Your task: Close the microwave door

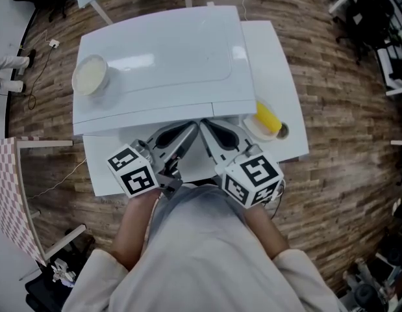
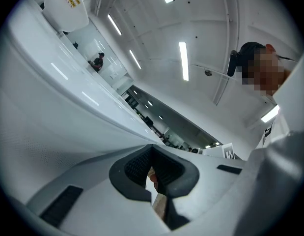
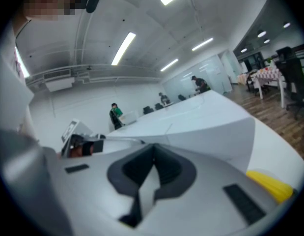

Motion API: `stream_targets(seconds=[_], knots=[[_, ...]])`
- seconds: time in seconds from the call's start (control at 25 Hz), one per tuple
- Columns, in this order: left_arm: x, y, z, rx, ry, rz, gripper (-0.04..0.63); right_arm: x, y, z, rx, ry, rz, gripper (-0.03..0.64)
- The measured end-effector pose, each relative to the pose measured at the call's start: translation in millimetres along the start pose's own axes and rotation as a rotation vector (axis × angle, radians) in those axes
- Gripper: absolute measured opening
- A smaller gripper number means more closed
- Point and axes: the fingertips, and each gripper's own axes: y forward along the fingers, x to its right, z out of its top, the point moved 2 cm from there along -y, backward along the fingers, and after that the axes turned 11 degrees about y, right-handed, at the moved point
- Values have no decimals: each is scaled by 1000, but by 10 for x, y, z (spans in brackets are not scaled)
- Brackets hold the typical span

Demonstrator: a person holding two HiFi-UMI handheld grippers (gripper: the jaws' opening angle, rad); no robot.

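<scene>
Microwave (image 1: 155, 64): white box, seen from above, standing on the white tabletop (image 1: 278, 64). Its front edge faces the person. No door leaf swings out past that front edge in the head view. There is only a seam near the front right corner, so I judge the door is already shut or very nearly so. The latch itself is not visible, so I cannot confirm it. From the left gripper view the microwave (image 2: 53, 112) fills the left side as a smooth white face with no gap showing.

Left gripper (image 1: 188, 132): just in front of the microwave's front edge, near its middle, tilted in toward it. In its own view the left gripper (image 2: 152, 154) has fingers closed tip to tip, nothing between them.

Right gripper (image 1: 210, 130): just in front of the same edge, beside the left one, and their tips come close together. The right gripper (image 3: 152, 163) also has fingers pressed together and empty. Whether either tip touches the microwave I cannot tell.

What is left, as I judge it: at most a final push to seat the door, then drawing back.

On the microwave's top, back left: a round lidded tub (image 1: 90, 75). Off the microwave's front right corner, on the tabletop: a small dish (image 1: 252, 130) with a yellow item (image 1: 267, 117) lying in it. Around the microwave's table: wood-block floor (image 1: 343, 142).
</scene>
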Motion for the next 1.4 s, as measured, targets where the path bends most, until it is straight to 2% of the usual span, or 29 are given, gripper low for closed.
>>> stream_targets(seconds=[0.68,0.84,1.04,1.2,1.4], knots=[[260,-27,-84,0,16,-21,18,-79,-308,-7,59,-15,-32,23],[318,-58,-73,7,83,31,18,-129,-356,-13,59,-38,-37,23],[396,-93,-111,21,121,81,18,-142,-452,-96,42,-81,-65,23],[406,-134,-147,14,193,144,18,-145,-512,-159,34,-120,-99,23],[434,-170,-140,30,233,231,18,-167,-660,-99,77,-154,-143,23]])
